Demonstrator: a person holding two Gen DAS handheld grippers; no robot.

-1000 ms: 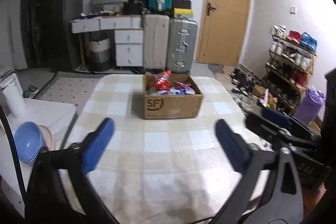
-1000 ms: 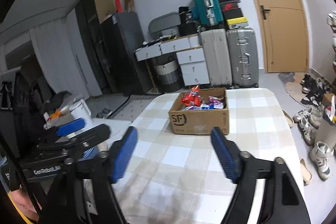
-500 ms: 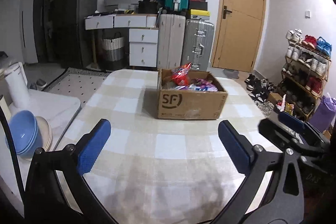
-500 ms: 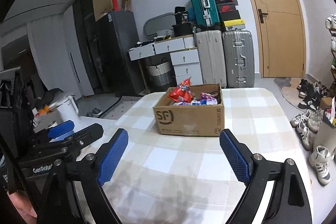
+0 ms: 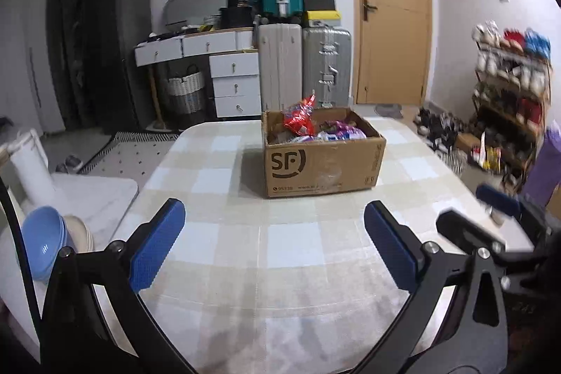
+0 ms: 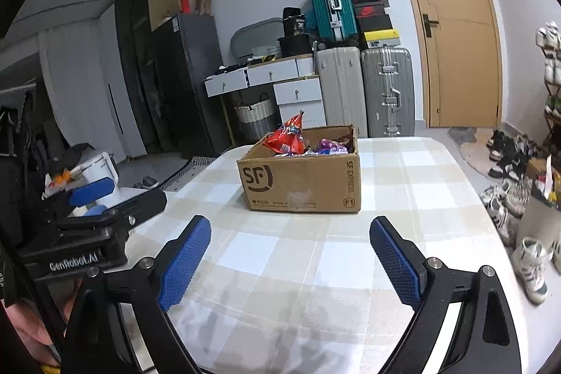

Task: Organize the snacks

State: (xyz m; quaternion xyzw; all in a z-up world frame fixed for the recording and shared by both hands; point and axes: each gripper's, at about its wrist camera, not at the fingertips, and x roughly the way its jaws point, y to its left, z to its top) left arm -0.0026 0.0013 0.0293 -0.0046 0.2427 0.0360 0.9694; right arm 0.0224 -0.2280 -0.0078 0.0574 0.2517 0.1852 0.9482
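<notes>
A brown cardboard box (image 5: 320, 163) marked SF stands on the checked tablecloth (image 5: 291, 244), also in the right wrist view (image 6: 301, 179). It holds several snack packets, with a red bag (image 5: 299, 120) sticking up at its left, also in the right wrist view (image 6: 285, 139). My left gripper (image 5: 273, 244) is open and empty, low over the table in front of the box. My right gripper (image 6: 291, 255) is open and empty, also in front of the box. Each gripper shows at the edge of the other's view.
Blue and cream bowls (image 5: 45, 244) sit on a white side surface left of the table. Suitcases (image 5: 303, 65), drawers (image 5: 235, 83) and a door (image 5: 392, 9) stand behind. A shoe rack (image 5: 508, 104) and loose shoes (image 6: 508, 195) lie to the right.
Both grippers have moved closer to the box and lower over the table. Both stay open and empty.
</notes>
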